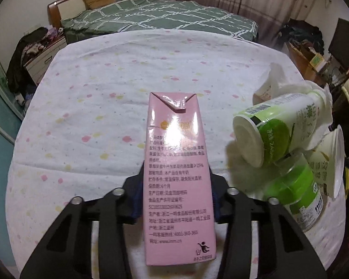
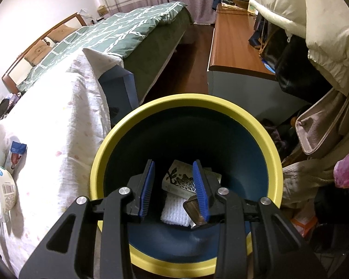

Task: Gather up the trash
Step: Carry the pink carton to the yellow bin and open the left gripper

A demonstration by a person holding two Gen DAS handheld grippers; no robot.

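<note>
The pink carton point(image 1: 178, 176) stands upright between the two fingers of the left gripper point(image 1: 177, 190), over the white cloth with small coloured spots point(image 1: 104, 107). The blue pads point(image 1: 139, 193) press on its two narrow sides, so the left gripper holds the carton. Its printed back side faces the camera, and the folded top is up.

To the right of the carton, near the edge of the cloth, there is a small pile of other trash. A white and green bottle point(image 1: 279, 127) lies tilted, with its bottom toward the camera. It rests on a clear container with a green part point(image 1: 297, 186). Just beside them a white cup point(image 1: 332, 162) lies on its side, and crumpled white paper point(image 1: 279, 79) is behind the bottle.

The right gripper point(image 2: 174, 186) hangs over the open bin with the yellow rim point(image 2: 263, 134) and dark blue inside. Its fingers are apart, at a middle width, and they hold nothing. At the bottom of the bin lie a box with a black pattern point(image 2: 178, 181) and a white knitted piece point(image 2: 174, 211).

The bin stands just beside the cloth-covered surface. Behind them is a bed with a green cover point(image 1: 165, 16).
</note>
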